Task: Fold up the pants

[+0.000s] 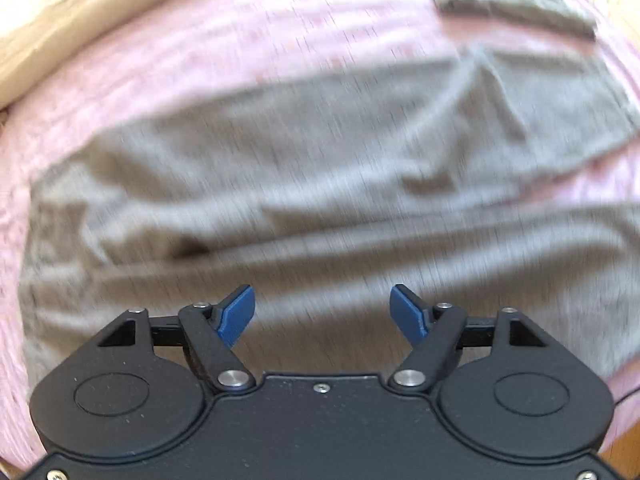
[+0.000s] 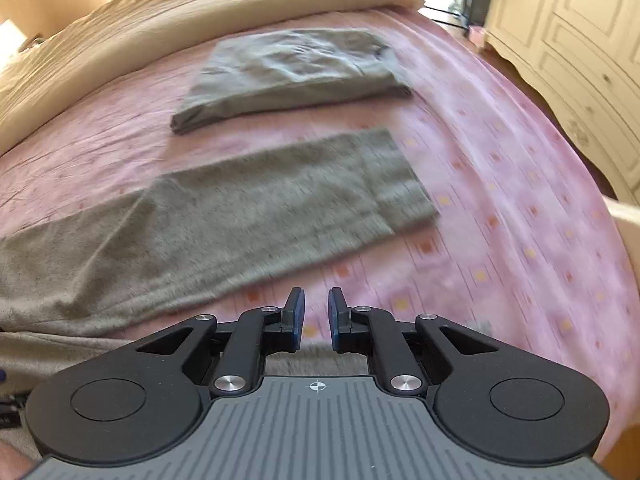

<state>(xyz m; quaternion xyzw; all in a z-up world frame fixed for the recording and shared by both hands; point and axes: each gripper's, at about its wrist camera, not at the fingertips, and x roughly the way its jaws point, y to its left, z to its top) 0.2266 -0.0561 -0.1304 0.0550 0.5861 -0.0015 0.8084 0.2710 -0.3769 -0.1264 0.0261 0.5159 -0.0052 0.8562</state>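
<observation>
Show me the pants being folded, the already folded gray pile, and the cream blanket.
Pants being folded (image 2: pixel 248 216), right wrist view, middle of the leg.
Folded gray pile (image 2: pixel 296 72), right wrist view, top face.
Cream blanket (image 2: pixel 192 8), right wrist view, rumpled surface.

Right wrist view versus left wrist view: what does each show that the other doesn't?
Only the right wrist view shows the cream wardrobe, the whole folded grey garment, the pants' leg end, and the right tongs, nearly shut with nothing between them. Only the left wrist view shows the left tongs, open above the pants and holding nothing. Both show the grey pants spread on the pink bedspread and the beige duvet.
</observation>
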